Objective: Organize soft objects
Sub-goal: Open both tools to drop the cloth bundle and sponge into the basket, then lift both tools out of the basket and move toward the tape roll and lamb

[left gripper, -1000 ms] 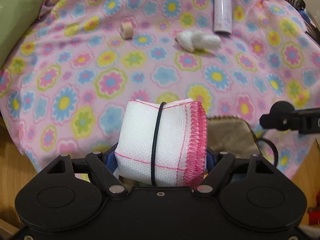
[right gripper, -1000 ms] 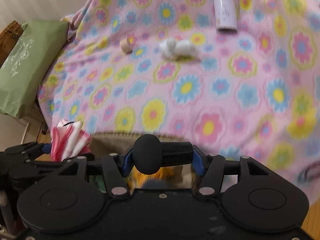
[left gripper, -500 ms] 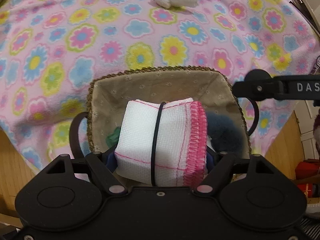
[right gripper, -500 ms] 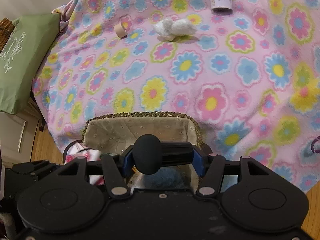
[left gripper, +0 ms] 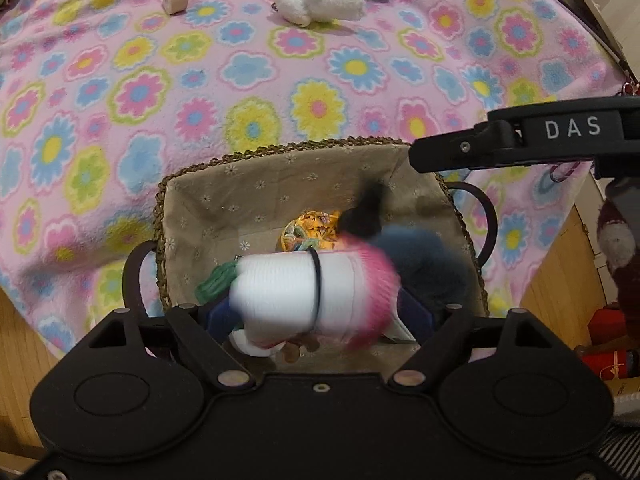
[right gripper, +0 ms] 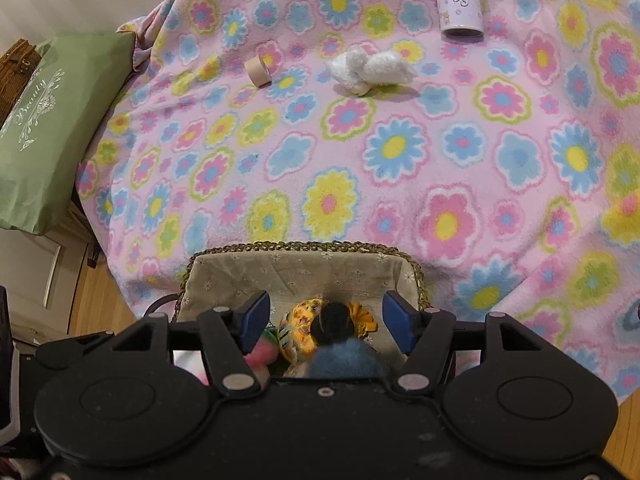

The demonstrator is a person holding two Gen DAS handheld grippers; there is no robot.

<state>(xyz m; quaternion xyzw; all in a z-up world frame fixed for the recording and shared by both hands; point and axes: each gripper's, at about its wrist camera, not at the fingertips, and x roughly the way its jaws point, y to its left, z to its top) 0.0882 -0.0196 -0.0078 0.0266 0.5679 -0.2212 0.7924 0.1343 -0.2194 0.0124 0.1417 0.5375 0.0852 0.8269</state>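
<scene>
Right, the rolled white cloth (left gripper: 304, 292) with its pink edge is blurred between my left gripper (left gripper: 316, 316) pads, over the near side of the lined basket (left gripper: 280, 176), apparently dropping since the jaws have just been opening and stand spread clear of it. My right gripper (right gripper: 326, 322) hangs over the same basket, jaws also just opened, spread, with a blue fluffy toy (right gripper: 344, 360) loose below them. That basket sits at the blanket's (right gripper: 400, 200) near edge; a white plush (right gripper: 372, 66) waits far across it, likely next.
</scene>
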